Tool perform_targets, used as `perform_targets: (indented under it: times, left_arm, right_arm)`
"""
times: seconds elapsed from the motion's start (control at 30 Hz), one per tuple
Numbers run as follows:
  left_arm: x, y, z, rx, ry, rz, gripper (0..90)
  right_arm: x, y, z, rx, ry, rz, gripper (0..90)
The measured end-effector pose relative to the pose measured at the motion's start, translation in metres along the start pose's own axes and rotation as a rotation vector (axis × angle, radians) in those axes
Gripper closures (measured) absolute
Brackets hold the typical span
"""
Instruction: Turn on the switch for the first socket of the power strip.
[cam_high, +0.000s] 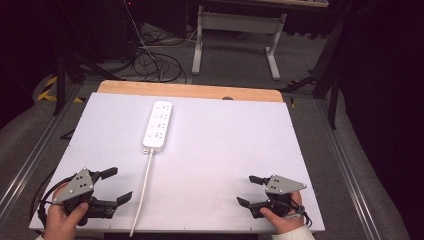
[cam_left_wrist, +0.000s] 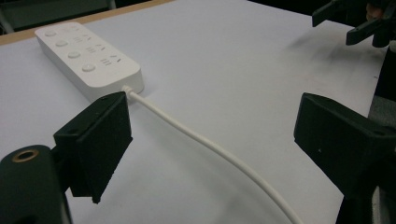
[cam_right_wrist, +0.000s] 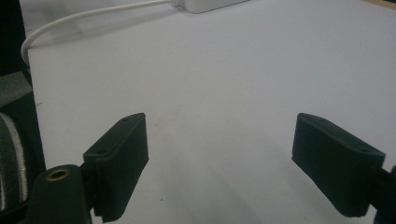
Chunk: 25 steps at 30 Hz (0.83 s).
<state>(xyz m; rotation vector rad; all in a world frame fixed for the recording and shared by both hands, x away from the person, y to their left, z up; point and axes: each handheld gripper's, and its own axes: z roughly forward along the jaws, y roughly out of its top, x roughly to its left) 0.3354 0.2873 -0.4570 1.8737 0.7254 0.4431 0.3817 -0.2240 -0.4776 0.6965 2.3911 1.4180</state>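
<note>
Item: power strip (cam_high: 157, 126), white, four outlet rows, each with a button. It lay flat on the table (cam_high: 225, 150), left of centre and toward twelve o'clock, long axis running roughly twelve to six. Its cord (cam_high: 145, 187) left the six o'clock end and trailed off the near table edge.

Handling, as judged: a rigid plastic shell, light, smooth enough to slip under hard pads. It was best taken across the narrow width near the middle. The cord looked limp and thin, would bend rather than push, and pulling on it would likely drag the strip.

Left hand-held gripper (cam_high: 114, 186): at about seven o'clock on the table, just beside the cord, jaws spread wide and released. In the left gripper view the cord ran across the table beyond the two pads, untouched.

Right hand-held gripper (cam_high: 250, 190): at about five o'clock, well apart from the strip, jaws wide, holding nothing.

Surroundings: floor cables (cam_high: 155, 62) and a white desk frame (cam_high: 240, 35) beyond twelve o'clock.
</note>
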Motion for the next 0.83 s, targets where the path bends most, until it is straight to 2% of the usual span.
perform_targets:
  times: [0.1, 0.27, 0.47, 0.57, 0.63, 0.77, 0.83]
  left_arm:
    - [0.001, -0.009, 0.003, 0.011, -0.01, -0.005, 12.3]
    - [0.0, -0.021, 0.005, 0.016, 0.001, 0.015, 12.2]
    - [0.001, -0.033, 0.003, 0.018, -0.013, -0.037, 12.1]
    - [0.002, -0.035, 0.004, 0.031, 0.007, -0.041, 12.2]
    - [0.003, -0.034, 0.005, 0.025, 0.032, -0.056, 12.3]
    - [0.005, -0.035, 0.005, 0.023, 0.079, -0.056, 12.9]
    - [0.006, -0.034, 0.004, 0.024, 0.095, -0.027, 12.9]
  right_arm:
    - [0.0, 0.0, 0.0, -0.001, 0.0, -0.002, 18.8]
    - [0.0, 0.0, 0.0, -0.002, 0.0, -0.002, 18.7]
    - [0.0, 0.0, -0.001, -0.002, 0.001, -0.002, 18.4]
    - [-0.001, 0.0, 0.0, -0.003, 0.002, -0.001, 18.4]
    - [-0.001, 0.0, 0.0, -0.005, 0.003, -0.002, 18.4]
    - [-0.001, 0.0, 0.0, -0.005, 0.002, -0.002, 18.3]
    - [-0.001, 0.0, 0.0, -0.005, 0.001, -0.003, 18.3]
